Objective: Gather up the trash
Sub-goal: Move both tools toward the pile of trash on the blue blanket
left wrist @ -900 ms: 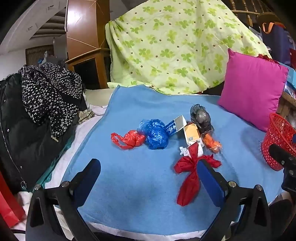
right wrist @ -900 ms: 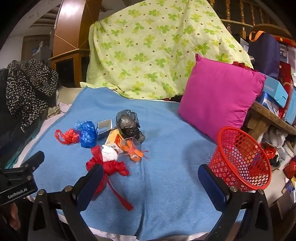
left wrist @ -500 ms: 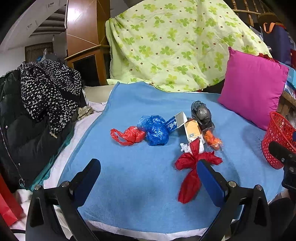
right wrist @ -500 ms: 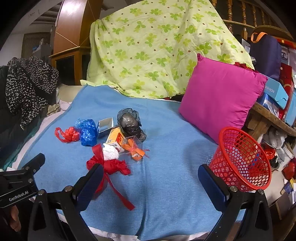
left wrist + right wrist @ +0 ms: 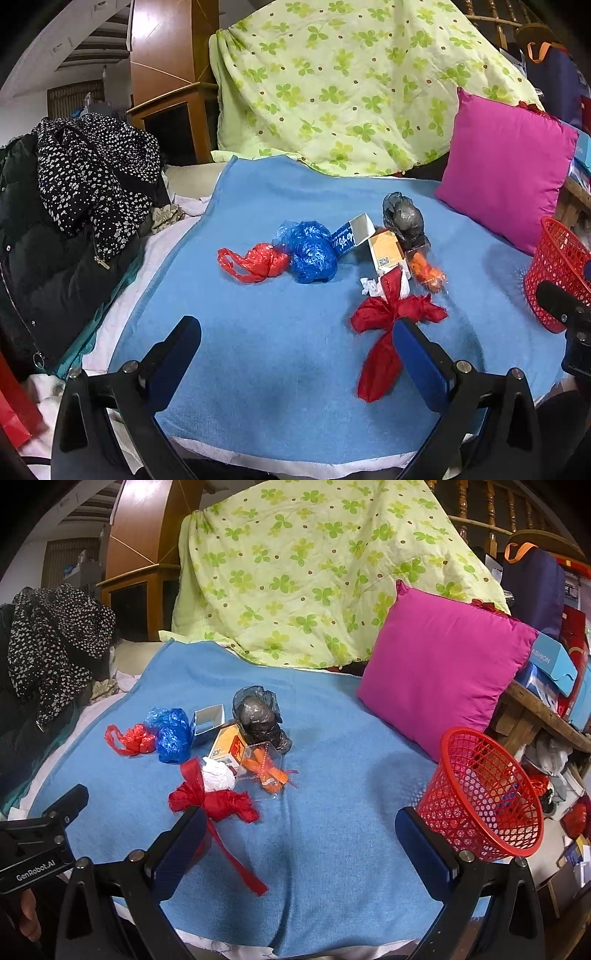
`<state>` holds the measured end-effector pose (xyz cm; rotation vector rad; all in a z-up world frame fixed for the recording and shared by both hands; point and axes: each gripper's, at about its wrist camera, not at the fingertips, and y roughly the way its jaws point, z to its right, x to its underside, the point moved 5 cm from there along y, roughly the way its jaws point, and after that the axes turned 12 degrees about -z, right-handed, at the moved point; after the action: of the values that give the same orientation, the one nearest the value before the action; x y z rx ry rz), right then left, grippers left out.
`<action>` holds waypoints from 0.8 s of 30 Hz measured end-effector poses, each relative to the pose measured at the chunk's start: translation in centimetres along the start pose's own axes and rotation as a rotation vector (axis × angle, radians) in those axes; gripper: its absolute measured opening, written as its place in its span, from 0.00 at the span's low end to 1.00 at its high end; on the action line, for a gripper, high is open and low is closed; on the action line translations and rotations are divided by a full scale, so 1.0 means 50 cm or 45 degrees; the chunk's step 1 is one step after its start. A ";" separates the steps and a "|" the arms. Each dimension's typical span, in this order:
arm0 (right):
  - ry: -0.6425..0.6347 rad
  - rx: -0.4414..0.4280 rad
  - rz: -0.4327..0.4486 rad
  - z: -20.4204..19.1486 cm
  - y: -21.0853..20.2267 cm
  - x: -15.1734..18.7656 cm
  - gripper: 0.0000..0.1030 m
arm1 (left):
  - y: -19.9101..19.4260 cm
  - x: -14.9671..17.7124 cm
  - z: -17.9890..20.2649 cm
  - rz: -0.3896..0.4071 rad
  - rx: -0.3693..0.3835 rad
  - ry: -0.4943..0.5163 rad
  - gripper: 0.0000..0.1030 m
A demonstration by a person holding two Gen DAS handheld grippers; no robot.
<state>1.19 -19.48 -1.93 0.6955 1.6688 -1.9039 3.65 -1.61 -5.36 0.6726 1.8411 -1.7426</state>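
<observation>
**Trash heaped mid-blanket, both grippers wide and empty**

The left gripper [image 5: 295, 343] sits at the bottom of the left wrist view with its 2 blue-padded fingers spread wide and nothing between them but bare blue blanket [image 5: 258, 362]. The right gripper [image 5: 299, 830] fills the bottom of the right wrist view, jaws equally wide apart and holding nothing.

The trash lies in a loose cluster at the centre of the blanket. In the left wrist view, from left to right: a red plastic bag [image 5: 255, 261] touching a crumpled blue plastic bag [image 5: 310, 254], a small open blue-and-white box [image 5: 352, 234], an orange carton [image 5: 386, 251], a dark grey bag [image 5: 404, 219] behind it, and an orange wrapper in clear plastic [image 5: 426, 271]. Nearest the camera, a red ribbon bow [image 5: 391, 321] trails toward the bottom of the frame, partly behind the gripper's right finger, with a white crumpled wad [image 5: 219, 777] just above it.

A red mesh basket [image 5: 480, 801] stands at the lower right of the right wrist view, tilted toward the camera, just behind the right finger and well apart from the heap. A magenta cushion [image 5: 439, 675] leans at the right, a green clover-print quilt [image 5: 314, 572] fills the top, and dark clothes [image 5: 74, 184] pile at the left edge.
</observation>
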 end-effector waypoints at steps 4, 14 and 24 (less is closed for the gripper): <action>0.008 -0.006 0.011 -0.001 0.007 -0.002 1.00 | 0.008 0.003 -0.004 -0.007 0.003 -0.006 1.00; -0.004 0.000 -0.012 -0.012 0.025 -0.002 1.00 | 0.025 0.005 -0.022 -0.018 -0.010 -0.025 1.00; 0.066 -0.204 -0.058 0.014 0.077 0.000 1.00 | 0.076 0.020 -0.039 -0.062 0.009 -0.024 1.00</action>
<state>3.73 -20.59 -4.67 0.6530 1.8600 -1.7721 5.36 0.52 -8.76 0.6170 1.8541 -1.7812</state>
